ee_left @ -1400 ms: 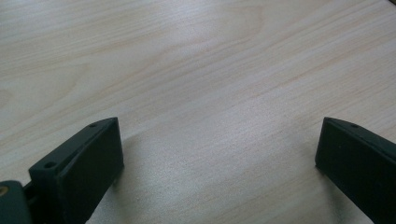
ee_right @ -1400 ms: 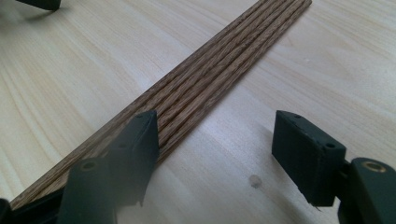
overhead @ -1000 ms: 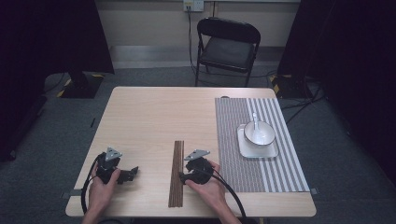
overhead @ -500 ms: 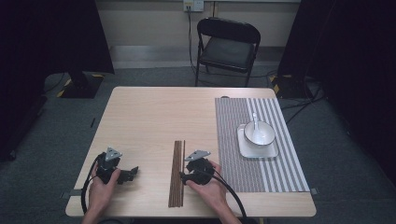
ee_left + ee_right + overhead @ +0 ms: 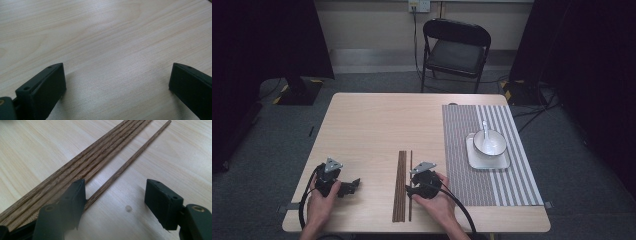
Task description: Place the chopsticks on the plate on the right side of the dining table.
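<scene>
At the near edge of a pale wooden tabletop (image 5: 377, 125), the right claw (image 5: 115, 195) stands released, its jaws straddling a single dark wooden stick (image 5: 130, 162) that lies just apart from the bundle of sticks (image 5: 82, 162) beside it. One jaw sits in the gap between loose stick and bundle, apparently so the claw can close on that one piece alone. The left claw (image 5: 115, 82) rests released over bare wood, well to the side, seemingly waiting its turn. Across the tabletop, a striped placemat (image 5: 472, 170) carries a square plate (image 5: 477, 162) with a white bowl (image 5: 497, 145) and spoon (image 5: 485, 127), likely the place setting the sticks are meant to join.
</scene>
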The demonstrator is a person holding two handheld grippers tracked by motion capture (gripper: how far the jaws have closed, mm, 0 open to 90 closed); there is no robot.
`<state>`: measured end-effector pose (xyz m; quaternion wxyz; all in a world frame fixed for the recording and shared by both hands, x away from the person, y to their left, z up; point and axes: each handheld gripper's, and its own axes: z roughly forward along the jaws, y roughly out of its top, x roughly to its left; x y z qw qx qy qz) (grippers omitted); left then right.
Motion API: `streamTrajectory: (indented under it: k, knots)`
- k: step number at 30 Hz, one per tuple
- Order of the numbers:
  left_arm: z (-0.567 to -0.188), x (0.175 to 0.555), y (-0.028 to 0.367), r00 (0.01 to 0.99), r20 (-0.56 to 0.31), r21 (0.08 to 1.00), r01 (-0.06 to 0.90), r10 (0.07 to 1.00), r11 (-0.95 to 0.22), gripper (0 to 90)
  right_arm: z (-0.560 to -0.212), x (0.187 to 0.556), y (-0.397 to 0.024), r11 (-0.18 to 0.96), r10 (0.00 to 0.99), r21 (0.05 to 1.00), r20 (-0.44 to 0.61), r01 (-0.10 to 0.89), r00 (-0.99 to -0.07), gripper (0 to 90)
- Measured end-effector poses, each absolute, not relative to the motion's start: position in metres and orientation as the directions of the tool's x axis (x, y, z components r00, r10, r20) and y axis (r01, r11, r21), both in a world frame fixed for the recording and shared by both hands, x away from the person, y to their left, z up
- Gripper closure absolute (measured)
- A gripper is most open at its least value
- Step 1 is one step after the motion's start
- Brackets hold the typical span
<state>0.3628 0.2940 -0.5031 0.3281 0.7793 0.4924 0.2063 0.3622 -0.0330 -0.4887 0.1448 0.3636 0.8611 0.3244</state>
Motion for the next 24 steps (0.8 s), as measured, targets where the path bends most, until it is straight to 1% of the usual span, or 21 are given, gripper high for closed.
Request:
streamTrajectory:
  k: [9,13,15,17,18,20,21,22,24]
  knots:
    - [-0.503,0.363,0.294,0.432,-0.003,0.716,0.631,0.902,-0.300,0.3,-0.488,0.360,-0.049,0.507,0.743,0.662,-0.011,0.552,-0.669,35.1]
    - [-0.503,0.363,0.294,0.430,-0.002,0.715,0.632,0.903,-0.300,0.3,-0.488,0.362,-0.056,0.501,0.753,0.662,-0.015,0.558,-0.658,39.2]
    - [-0.503,0.363,0.294,0.430,-0.001,0.715,0.632,0.903,-0.300,0.3,-0.487,0.363,-0.058,0.499,0.757,0.661,-0.016,0.561,-0.654,39.4]
    - [-0.503,0.363,0.294,0.430,-0.002,0.715,0.632,0.903,-0.300,0.3,-0.487,0.367,-0.063,0.484,0.767,0.664,-0.008,0.570,-0.642,46.0]
    - [-0.503,0.363,0.294,0.430,-0.002,0.715,0.632,0.903,-0.300,0.3,-0.487,0.367,-0.064,0.482,0.769,0.663,-0.008,0.572,-0.639,46.9]
    - [-0.503,0.363,0.294,0.431,-0.001,0.714,0.632,0.903,-0.301,0.3,-0.486,0.370,-0.065,0.479,0.774,0.663,-0.010,0.575,-0.633,51.5]
    - [-0.503,0.363,0.294,0.431,-0.001,0.714,0.632,0.903,-0.301,0.3,-0.486,0.370,-0.065,0.479,0.774,0.663,-0.010,0.575,-0.633,51.5]
    - [-0.503,0.363,0.294,0.430,-0.001,0.714,0.632,0.903,-0.301,0.3,-0.486,0.370,-0.065,0.474,0.778,0.665,-0.009,0.578,-0.628,56.0]
    - [-0.503,0.363,0.294,0.430,-0.002,0.715,0.632,0.903,-0.300,0.3,-0.486,0.372,-0.066,0.471,0.779,0.668,-0.009,0.576,-0.627,59.6]
